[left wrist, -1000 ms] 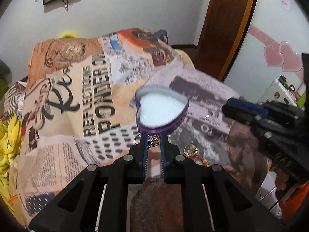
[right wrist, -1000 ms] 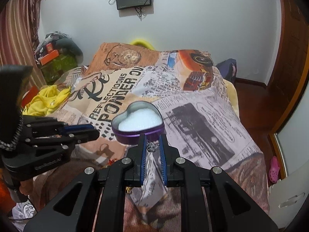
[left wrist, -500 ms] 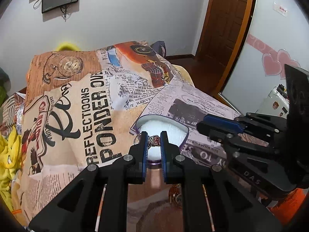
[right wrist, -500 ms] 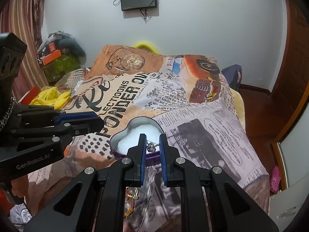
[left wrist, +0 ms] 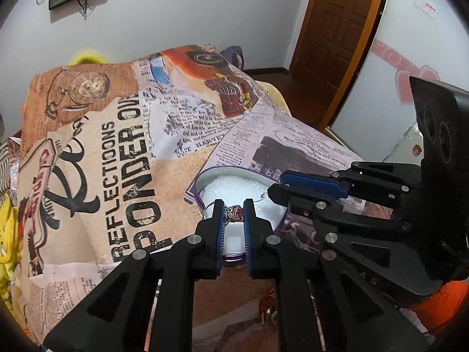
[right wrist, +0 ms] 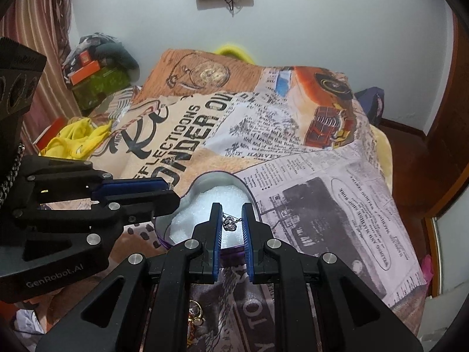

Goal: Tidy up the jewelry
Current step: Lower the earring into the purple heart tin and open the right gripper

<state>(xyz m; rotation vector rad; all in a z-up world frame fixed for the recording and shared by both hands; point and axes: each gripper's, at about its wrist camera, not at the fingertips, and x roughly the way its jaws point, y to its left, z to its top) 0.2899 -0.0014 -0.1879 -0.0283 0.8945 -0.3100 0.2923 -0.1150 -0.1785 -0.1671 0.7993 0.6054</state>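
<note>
A purple heart-shaped box point(left wrist: 205, 182) point(right wrist: 255, 199) with white foam inside sits on the bed. My left gripper point(left wrist: 233, 208) is shut on a ring with a red stone point(left wrist: 233, 213), held just above the foam. My right gripper point(right wrist: 230, 212) is shut on a silver heart pendant point(right wrist: 230, 223) on a thin chain, also over the foam. Each gripper shows in the other's view, the right one point(left wrist: 274, 192) at the box's right rim and the left one point(right wrist: 173, 193) at its left rim.
A newspaper-print blanket point(left wrist: 123, 135) covers the bed. Gold jewelry lies on the blanket near me point(left wrist: 268, 308) point(right wrist: 196, 316). Yellow cloth point(right wrist: 73, 140) and boxes lie at the left. A wooden door point(left wrist: 337, 29) stands at the right.
Both grippers have moved forward from in front of the box to over its foam, each still holding its piece. They now sit closer together.
</note>
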